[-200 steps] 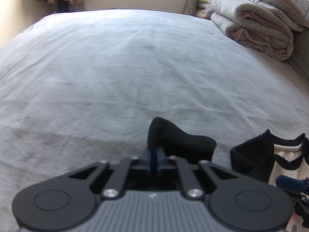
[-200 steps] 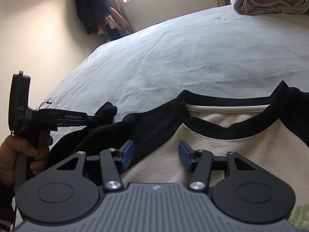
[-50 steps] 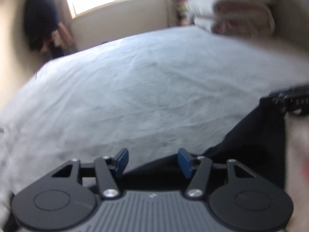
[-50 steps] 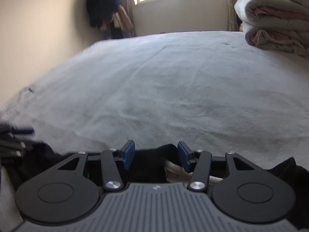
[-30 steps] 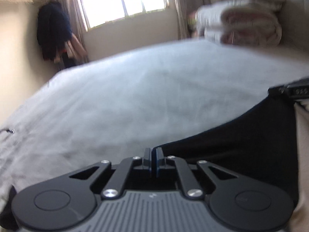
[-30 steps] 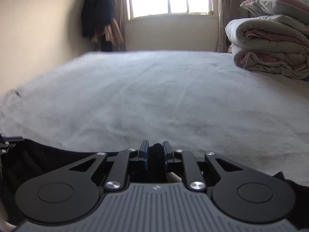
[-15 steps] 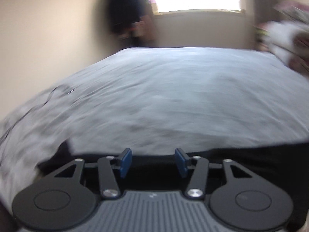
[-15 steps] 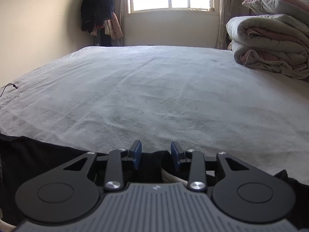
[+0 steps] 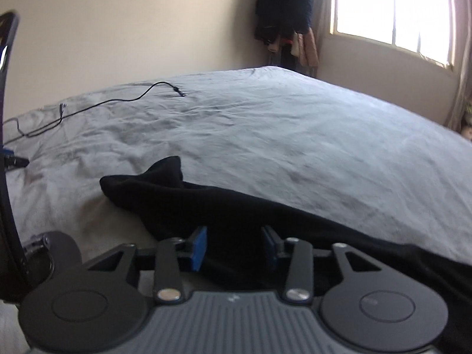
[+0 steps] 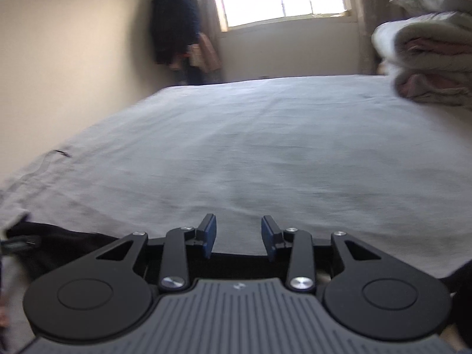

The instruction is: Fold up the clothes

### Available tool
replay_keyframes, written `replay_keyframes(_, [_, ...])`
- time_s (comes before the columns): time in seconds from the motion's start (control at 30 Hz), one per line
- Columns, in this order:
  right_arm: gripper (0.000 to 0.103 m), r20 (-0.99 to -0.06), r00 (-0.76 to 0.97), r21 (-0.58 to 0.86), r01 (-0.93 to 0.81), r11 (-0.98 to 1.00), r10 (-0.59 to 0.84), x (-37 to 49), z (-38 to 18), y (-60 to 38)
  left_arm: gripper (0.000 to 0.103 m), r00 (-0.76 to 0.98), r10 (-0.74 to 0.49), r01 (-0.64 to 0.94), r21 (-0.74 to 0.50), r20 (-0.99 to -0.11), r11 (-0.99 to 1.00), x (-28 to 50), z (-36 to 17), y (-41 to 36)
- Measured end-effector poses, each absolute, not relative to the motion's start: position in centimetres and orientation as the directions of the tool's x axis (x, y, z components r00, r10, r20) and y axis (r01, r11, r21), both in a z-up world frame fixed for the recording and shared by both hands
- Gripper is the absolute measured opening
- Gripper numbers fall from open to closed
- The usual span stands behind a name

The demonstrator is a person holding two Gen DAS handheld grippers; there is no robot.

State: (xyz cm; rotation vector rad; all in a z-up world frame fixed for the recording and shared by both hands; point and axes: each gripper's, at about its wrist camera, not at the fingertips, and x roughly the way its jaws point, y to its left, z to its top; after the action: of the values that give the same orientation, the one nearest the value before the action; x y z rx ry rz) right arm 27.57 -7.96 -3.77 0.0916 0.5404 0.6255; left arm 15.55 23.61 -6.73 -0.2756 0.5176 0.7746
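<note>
Left wrist, black garment (image 9: 224,206) stretched flat, bed (image 9: 295,135)

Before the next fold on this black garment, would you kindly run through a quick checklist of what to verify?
1. Left gripper open: ok, jaws apart.
2. Black sleeve lying between the left pads, ready to pinch: ok.
3. Right gripper open: ok.
4. Fabric between the right pads: not ok, only the garment edge behind the tips.
5. Cable away from the garment: ok.
6. Garment body flat: cannot tell, mostly hidden.
</note>
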Motion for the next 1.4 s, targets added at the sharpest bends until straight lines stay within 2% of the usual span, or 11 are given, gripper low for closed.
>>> replay_keyframes(0.13, [0.038, -0.452, 0.505, 0.373, -0.641, 0.67, 0.735, 27.5, -3.1, -3.7, 0.027, 0.607, 0.591, -0.743, -0.115, -0.531, 0.66, 14.8, -6.7, 24.3])
replay_keyframes(0.33, [0.038, -0.492, 0.182, 0.416, -0.81, 0.413, 0.851, 28.6, -1.2, 7.5, 0.018, 0.612, 0.593, -0.765, -0.201, -0.524, 0.612, 14.0, -6.8, 25.6])
replay_keyframes(0.53, [0.038, -0.598, -0.041, 0.415, -0.87, 0.266, 0.801, 29.7, -2.1, 17.6, 0.013, 0.598, 0.617, -0.79, -0.246, -0.511, 0.562, 13.4, -6.9, 26.1])
replay_keyframes(0.77, [0.038, -0.645, -0.205, 0.507, -0.836, 0.211, 0.736, 30.0, -3.9, 23.2, 0.011, 0.606, 0.607, -0.788, -0.286, -0.515, 0.545, 13.1, -7.1, 26.8])
replay_keyframes(0.83, [0.037, -0.661, -0.22, 0.512, -0.832, 0.216, 0.717, 30.0, -4.4, 24.0, 0.011, 0.605, 0.606, -0.789, -0.286, -0.516, 0.544, 13.2, -7.1, 26.9])
replay_keyframes(0.87, [0.033, -0.664, -0.225, 0.515, -0.829, 0.217, 0.713, 29.9, -4.6, 24.4, 0.011, 0.604, 0.606, -0.79, -0.285, -0.518, 0.543, 13.3, -7.2, 26.9])
replay_keyframes(0.9, [0.021, -0.661, -0.227, 0.518, -0.827, 0.216, 0.715, 29.9, -4.6, 24.5, 0.011, 0.603, 0.605, -0.79, -0.286, -0.52, 0.542, 13.3, -7.2, 26.9])
replay_keyframes(1.0, [0.01, -0.643, -0.201, 0.495, -0.846, 0.2, 0.739, 29.1, -4.0, 24.0, 0.009, 0.602, 0.601, -0.791, -0.29, -0.525, 0.539, 13.3, -7.3, 27.1])
replay_keyframes(1.13, [0.007, -0.572, -0.138, 0.464, -0.868, 0.18, 0.808, 28.1, -2.2, 22.3, 0.009, 0.604, 0.599, -0.79, -0.295, -0.526, 0.538, 13.3, -7.4, 27.2])
replay_keyframes(1.23, [0.006, -0.609, -0.058, 0.384, -0.894, 0.23, 0.791, 27.9, -2.3, 22.1, 0.008, 0.602, 0.599, -0.791, -0.292, -0.528, 0.538, 13.3, -7.5, 27.2])
replay_keyframes(1.4, [0.018, -0.651, -0.042, 0.376, -0.885, 0.274, 0.758, 28.5, -3.0, 24.2, 0.008, 0.603, 0.599, -0.791, -0.296, -0.528, 0.535, 13.3, -7.5, 27.3])
